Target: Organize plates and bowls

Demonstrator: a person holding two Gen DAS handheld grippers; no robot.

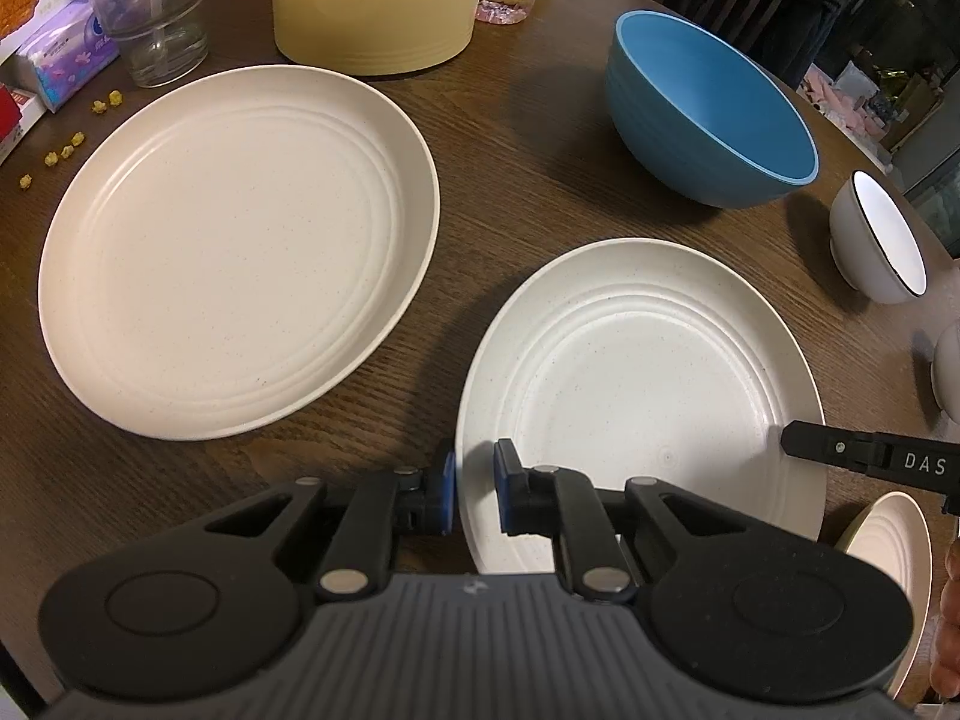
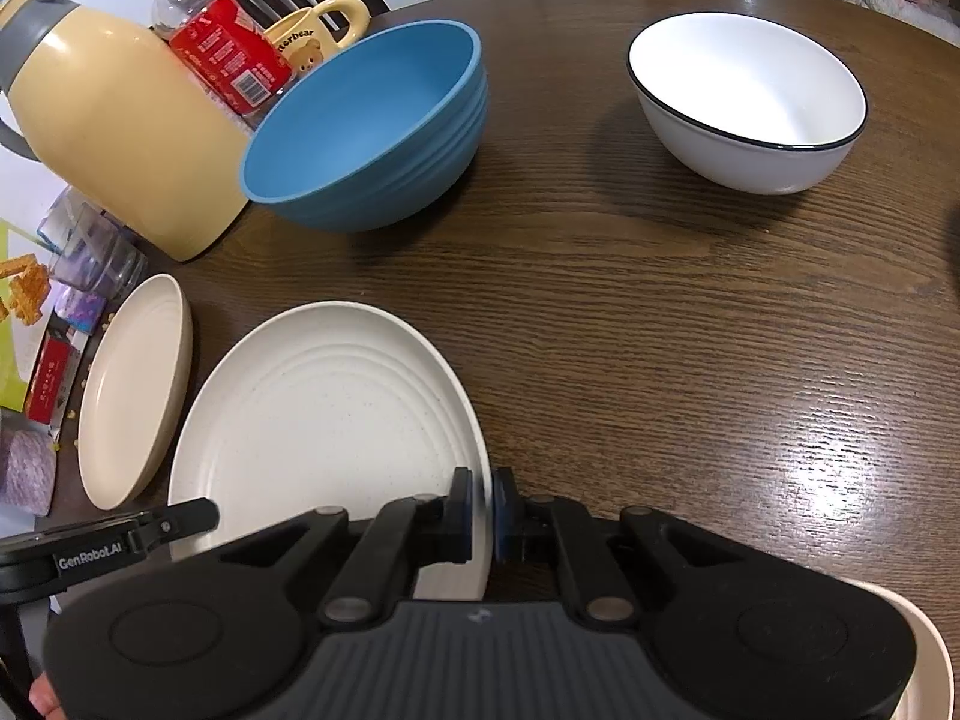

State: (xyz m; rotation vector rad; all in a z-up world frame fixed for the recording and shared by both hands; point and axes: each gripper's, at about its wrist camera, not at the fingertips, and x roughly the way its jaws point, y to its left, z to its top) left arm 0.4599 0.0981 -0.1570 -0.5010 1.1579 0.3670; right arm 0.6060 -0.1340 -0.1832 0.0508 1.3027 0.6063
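Both grippers, left gripper point(image 1: 474, 489) and right gripper point(image 2: 483, 513), pinch opposite rims of the cream plate point(image 1: 636, 372) at six o'clock on the table point(image 2: 660, 330); it looks light, stiff, slippery.

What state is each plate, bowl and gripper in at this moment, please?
Near plate: empty, rim gripped both sides.
Far plate: empty, flat on table.
Blue bowl: upright, empty.
White bowl: upright, empty.
Left gripper: shut on plate rim.
Right gripper: shut on plate rim.
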